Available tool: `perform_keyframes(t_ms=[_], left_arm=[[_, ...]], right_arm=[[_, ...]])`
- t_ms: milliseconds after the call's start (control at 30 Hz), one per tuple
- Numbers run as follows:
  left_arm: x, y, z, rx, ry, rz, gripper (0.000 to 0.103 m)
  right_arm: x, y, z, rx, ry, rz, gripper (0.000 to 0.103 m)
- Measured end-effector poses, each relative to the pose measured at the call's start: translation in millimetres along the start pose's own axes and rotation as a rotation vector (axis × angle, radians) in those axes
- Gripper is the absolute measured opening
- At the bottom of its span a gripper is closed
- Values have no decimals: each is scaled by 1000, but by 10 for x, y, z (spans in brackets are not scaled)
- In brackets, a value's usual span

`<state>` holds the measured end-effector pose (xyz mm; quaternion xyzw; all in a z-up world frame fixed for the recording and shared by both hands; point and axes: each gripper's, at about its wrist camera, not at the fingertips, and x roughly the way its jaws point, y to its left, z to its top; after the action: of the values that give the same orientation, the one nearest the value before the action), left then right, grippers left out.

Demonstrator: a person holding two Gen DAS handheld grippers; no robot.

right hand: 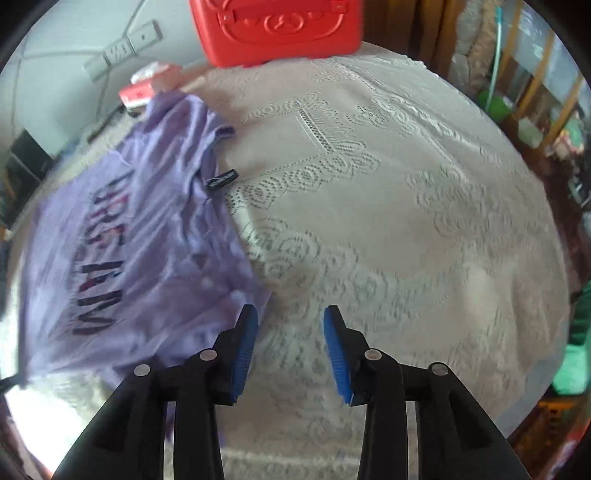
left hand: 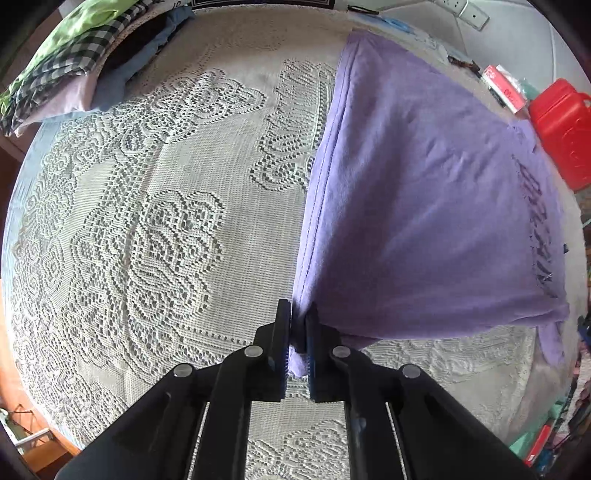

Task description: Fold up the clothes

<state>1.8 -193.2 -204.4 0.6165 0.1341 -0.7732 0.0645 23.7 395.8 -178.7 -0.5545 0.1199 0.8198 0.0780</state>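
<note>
Purple tee (left hand: 424, 206) hem edge is clamped by L tongs (left hand: 297, 332).
R tongs (right hand: 290, 332) are held released over bare lace cloth (right hand: 406, 240), beside tee's edge.

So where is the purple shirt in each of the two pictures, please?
Left wrist view: the purple shirt fills the right half, one edge pinched in the left hand-held gripper at bottom centre.
Right wrist view: the shirt lies at the left, printed letters up, beside the open right hand-held gripper.
Shared landmark: the red plastic case at the far edge of the lace cloth.
</note>
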Motion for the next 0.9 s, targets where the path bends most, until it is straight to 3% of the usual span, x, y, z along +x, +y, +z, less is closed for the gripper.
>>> perform_keyframes(t_ms=[67, 100, 133, 200, 333, 433, 500, 533, 567, 600, 633, 667, 733, 900], left_arm=[[-133, 0, 15, -5, -33, -11, 19], [-200, -18, 17, 8, -55, -4, 35], [-252, -35, 16, 21, -73, 1, 61], [-296, -60, -5, 41, -101, 2, 82], [-204, -13, -140, 72, -69, 0, 82], [-7, 56, -234, 81, -35, 7, 82], [127, 64, -268, 91, -27, 26, 82], [136, 47, -282, 102, -36, 36, 80], [145, 30, -297, 112, -45, 45, 70], [154, 13, -311, 123, -54, 55, 50], [139, 25, -330, 121, -52, 48, 22], [105, 63, -352, 109, -41, 26, 11], [22, 136, -410, 93, -28, -7, 11], [-137, 210, -574, 124, -1, -7, 10]], right_arm=[[-113, -24, -195, -2, 2, 63, 42], [-157, -28, -287, -17, 10, 80, 49], [-196, 0, -373, -34, 15, 92, 55], [-272, 64, -518, -67, 19, 114, 59], [-199, 365, -723, -157, 39, 139, 76], [-53, 618, -818, -246, 49, 120, 76], [63, 758, -836, -289, 45, 113, 76], [123, 826, -842, -309, 44, 110, 72], [191, 873, -822, -313, 50, 115, 61], [232, 903, -812, -310, 61, 115, 17], [241, 916, -804, -300, 66, 103, 5], [173, 901, -808, -274, 72, 127, 5], [-26, 856, -884, -245, 90, 178, 5], [-545, 613, -1174, -187, 209, 260, 5]])
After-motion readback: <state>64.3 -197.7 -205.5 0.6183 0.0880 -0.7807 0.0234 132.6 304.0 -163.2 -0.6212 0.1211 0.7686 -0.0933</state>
